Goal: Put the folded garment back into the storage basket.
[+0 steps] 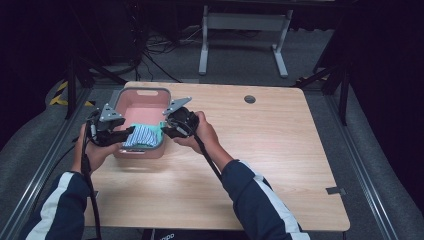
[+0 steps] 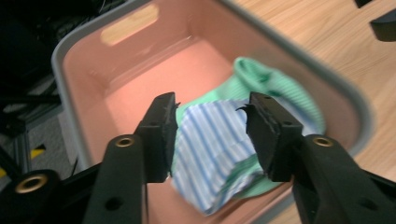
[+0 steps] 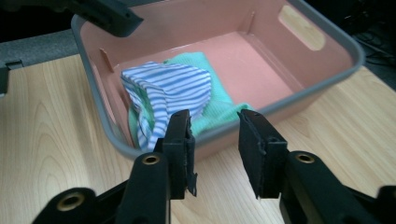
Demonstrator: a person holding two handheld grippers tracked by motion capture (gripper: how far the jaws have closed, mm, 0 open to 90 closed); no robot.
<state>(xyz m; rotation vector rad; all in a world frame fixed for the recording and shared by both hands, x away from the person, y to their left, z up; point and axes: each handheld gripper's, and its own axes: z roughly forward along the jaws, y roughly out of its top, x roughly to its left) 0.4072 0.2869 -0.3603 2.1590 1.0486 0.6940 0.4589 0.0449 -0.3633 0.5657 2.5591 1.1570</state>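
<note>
A dark room surrounds our wooden desk (image 1: 260, 165). The pink bin (image 1: 145, 97) lies between the left hand-held gripper (image 1: 127, 133) and the right hand-held gripper (image 1: 167, 129), both spread and empty. Just ahead of them, inside the bin, the striped cloth (image 2: 215, 149) rests on a green cloth (image 3: 210, 100). We judge it soft, light, best pinched at a raised fold. Its underside is hidden.

Dark navy sleeves (image 1: 255, 195) with a white stripe along each arm are worn by the person. A black left gripper (image 1: 131, 131) and a black right gripper (image 1: 164, 126) are each topped by a grey three-cornered plate (image 1: 111, 112), and a black cable (image 1: 210, 160) trails from each towards 6 o'clock. Brass-ringed screw holes (image 2: 124, 142) are seen on the squared black jaws in the gripper views.
</note>
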